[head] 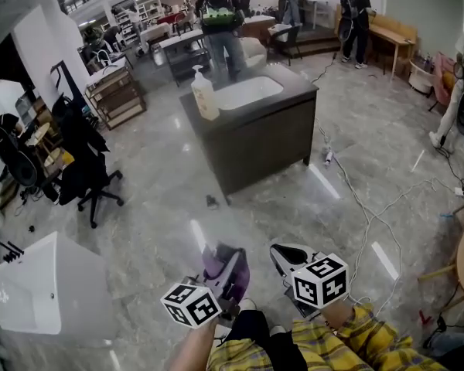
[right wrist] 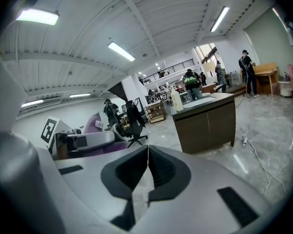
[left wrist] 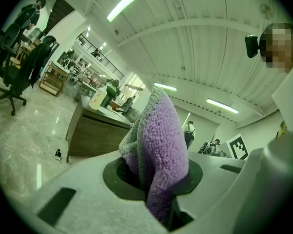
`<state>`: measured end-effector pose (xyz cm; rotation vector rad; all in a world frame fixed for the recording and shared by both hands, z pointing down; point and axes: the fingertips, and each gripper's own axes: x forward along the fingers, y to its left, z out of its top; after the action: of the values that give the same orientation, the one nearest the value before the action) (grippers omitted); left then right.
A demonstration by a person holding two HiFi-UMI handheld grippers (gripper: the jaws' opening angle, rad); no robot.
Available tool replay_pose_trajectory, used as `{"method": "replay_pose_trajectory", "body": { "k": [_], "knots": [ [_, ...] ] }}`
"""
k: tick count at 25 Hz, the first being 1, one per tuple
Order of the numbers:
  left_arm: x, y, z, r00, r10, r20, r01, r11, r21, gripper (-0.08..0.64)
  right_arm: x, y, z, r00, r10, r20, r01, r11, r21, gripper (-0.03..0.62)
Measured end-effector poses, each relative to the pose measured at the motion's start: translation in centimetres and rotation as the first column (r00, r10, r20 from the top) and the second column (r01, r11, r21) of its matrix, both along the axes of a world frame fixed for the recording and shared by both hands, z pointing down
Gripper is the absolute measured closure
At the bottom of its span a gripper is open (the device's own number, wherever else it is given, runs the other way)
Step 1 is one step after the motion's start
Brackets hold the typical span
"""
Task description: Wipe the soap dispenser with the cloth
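Clamped in left gripper [left wrist: 154, 179] jaws: purple cloth [left wrist: 161, 145], bunched, sticking up past them. Right gripper [right wrist: 147, 174] jaws pressed together, nothing between. Soap dispenser [head: 204, 93] upright at table [head: 263, 141] left edge, just beside sink [head: 247, 93], well apart from both.

Qty: soap dispenser [head: 204, 93] x1, 12 o'clock; cloth [head: 236, 275] x1, 6 o'clock; left gripper [head: 219, 260] + right gripper [head: 283, 255] = 2 pcs; cabinet [head: 263, 141] x1.

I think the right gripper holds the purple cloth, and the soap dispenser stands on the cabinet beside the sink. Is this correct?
No: the left gripper holds the purple cloth, as the left gripper view shows. The soap dispenser does stand on the cabinet beside the sink.
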<state>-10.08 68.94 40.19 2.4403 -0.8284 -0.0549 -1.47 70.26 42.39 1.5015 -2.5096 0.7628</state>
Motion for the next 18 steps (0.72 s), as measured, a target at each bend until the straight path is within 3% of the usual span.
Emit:
{"method": "replay_pose_trajectory", "body": {
  "k": [11,18],
  "knots": [
    [1.2,-8.2,0.7,0.998,0.068,-0.007,-0.068,0.998,-0.016,0.499,0.8,-7.7,0.6,0.998,0.056,-0.014,-0.057,0.998,-0.02,0.586],
    [-0.6,-14.2,0.2,0.995,0.098,-0.014,-0.098,0.995,-0.004,0.499,-1.1,-13.6,0.0,0.997,0.078,-0.028,-0.078,0.997,-0.015,0.586]
  ]
}}
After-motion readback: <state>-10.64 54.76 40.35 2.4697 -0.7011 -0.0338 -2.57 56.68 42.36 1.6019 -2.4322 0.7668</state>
